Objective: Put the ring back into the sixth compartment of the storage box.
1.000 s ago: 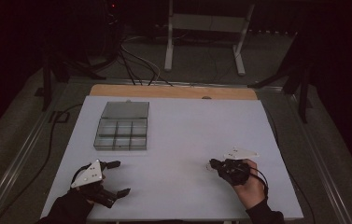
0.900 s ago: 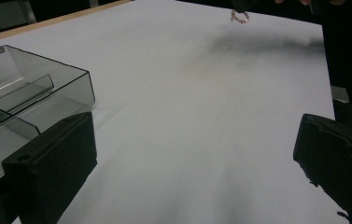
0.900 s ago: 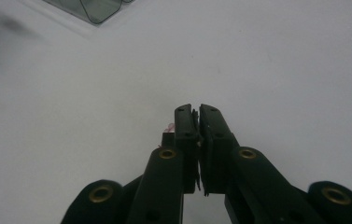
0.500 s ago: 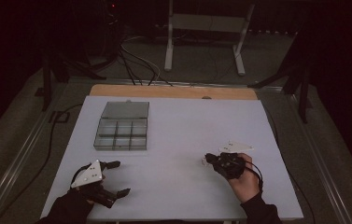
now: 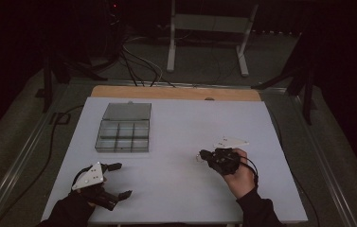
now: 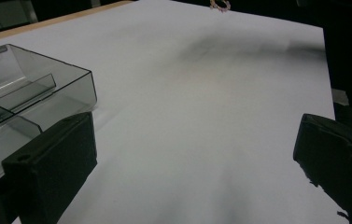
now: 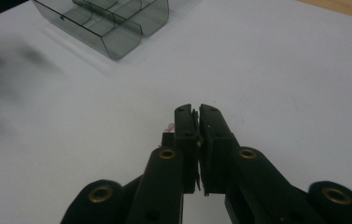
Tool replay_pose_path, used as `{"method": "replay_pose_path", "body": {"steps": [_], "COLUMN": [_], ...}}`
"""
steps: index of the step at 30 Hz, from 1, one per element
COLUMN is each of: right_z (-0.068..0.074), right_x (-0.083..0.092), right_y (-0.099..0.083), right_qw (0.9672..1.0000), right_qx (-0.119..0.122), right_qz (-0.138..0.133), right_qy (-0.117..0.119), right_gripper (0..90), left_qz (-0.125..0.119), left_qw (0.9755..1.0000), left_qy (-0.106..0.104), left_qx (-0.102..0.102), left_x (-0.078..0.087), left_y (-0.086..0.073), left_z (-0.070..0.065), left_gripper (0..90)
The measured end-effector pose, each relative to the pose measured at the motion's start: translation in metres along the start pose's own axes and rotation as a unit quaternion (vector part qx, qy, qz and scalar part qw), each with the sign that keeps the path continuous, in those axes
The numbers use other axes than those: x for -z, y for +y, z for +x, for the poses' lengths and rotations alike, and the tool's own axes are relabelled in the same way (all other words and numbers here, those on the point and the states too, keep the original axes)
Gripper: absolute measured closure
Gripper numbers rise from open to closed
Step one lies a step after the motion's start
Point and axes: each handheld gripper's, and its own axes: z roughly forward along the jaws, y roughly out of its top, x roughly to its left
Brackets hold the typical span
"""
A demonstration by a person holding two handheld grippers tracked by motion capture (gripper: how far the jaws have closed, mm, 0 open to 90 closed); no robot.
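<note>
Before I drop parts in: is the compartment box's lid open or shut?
Open. In the high view the compartment box has its lid folded back flat on the table, dividers exposed.

Worktop [image 5: 181,142]: a plain white sheet is shown, edged at the far side by a light-brown wooden strip [image 5: 176,92]; compartment box [image 5: 123,128]: smoke-grey and transparent; left tool [image 5: 119,179] and right tool [image 5: 203,154]: black, each topped by a pale grey plate; a small pinkish item [image 7: 168,127] is seen beside the right tool's jaws; surroundings are rendered dark.
</note>
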Motion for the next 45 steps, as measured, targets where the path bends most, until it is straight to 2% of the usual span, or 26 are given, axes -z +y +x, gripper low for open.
{"method": "replay_pose_path", "body": {"steps": [14, 26, 45], "right_z": [0.003, 0.02, 0.039], "right_x": [-0.011, -0.034, -0.061], "right_y": [0.021, 0.041, 0.073], "right_qw": [0.9999, 0.999, 0.9976], "right_qx": [0.014, 0.036, 0.049], "right_qz": [-0.004, -0.007, -0.013], "right_qy": [0.007, 0.025, 0.046], "right_gripper": [87.1, 87.1, 87.1], "left_qz": [-0.002, -0.001, 0.002], "left_qw": [1.0, 1.0, 1.0], "left_qy": [-0.002, -0.004, -0.005], "left_qx": [0.0, -0.001, -0.001], "left_x": [0.0, 0.0, -0.001], "left_y": [0.0, 0.0, 0.0], "left_z": [0.0, -0.001, -0.001], "left_gripper": [0.4, 0.4, 0.4]}}
